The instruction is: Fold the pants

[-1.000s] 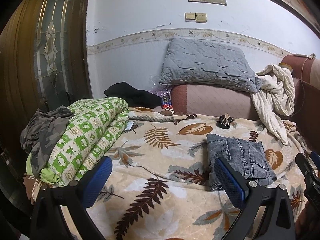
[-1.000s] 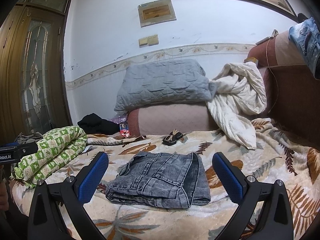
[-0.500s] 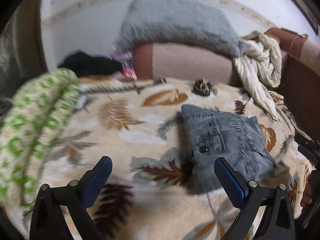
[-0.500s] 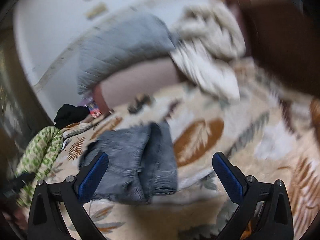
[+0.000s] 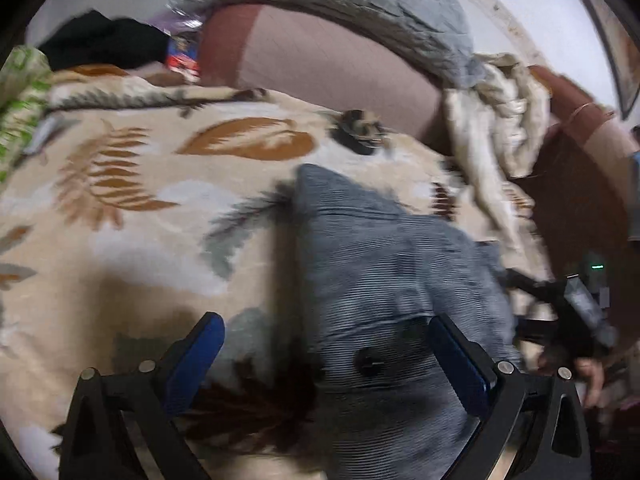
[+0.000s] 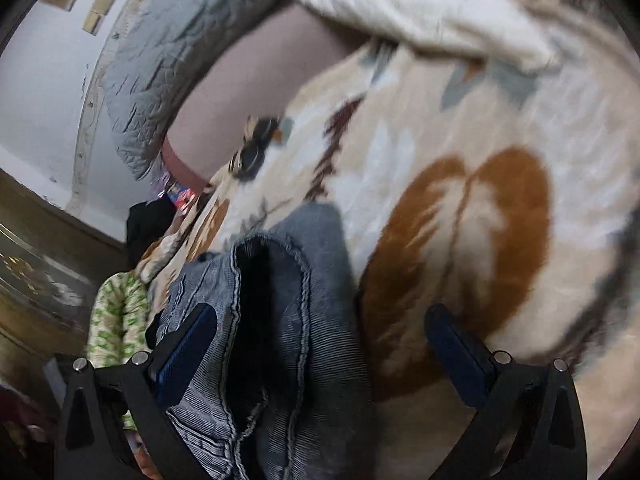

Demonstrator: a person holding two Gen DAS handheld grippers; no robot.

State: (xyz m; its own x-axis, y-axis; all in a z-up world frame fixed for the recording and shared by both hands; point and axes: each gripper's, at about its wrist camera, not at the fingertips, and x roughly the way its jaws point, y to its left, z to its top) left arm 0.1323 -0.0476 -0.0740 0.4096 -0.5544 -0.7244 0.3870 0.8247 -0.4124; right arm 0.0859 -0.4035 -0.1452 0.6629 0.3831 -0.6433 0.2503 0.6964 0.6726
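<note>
The folded grey denim pants (image 5: 392, 280) lie on the leaf-patterned blanket (image 5: 140, 200). My left gripper (image 5: 328, 364) is open and hangs low over their near left edge, with a metal button between the jaws. My right gripper (image 6: 320, 356) is open and tilted, low over the pants (image 6: 276, 320) at their right end, where the hems are stacked. The right gripper also shows at the right of the left wrist view (image 5: 576, 312). Both views are blurred.
A grey pillow (image 5: 340, 4) rests on a pink-brown bolster (image 5: 328, 68) at the back. A cream cloth (image 5: 500, 120) is heaped at the right. A small dark item (image 5: 360, 134) lies behind the pants. A green quilt (image 6: 116, 320) and dark clothes (image 5: 104, 40) are at the left.
Both grippers have moved forward and down toward the pants. The right gripper has rolled, so its view is tilted. Both stay open.
</note>
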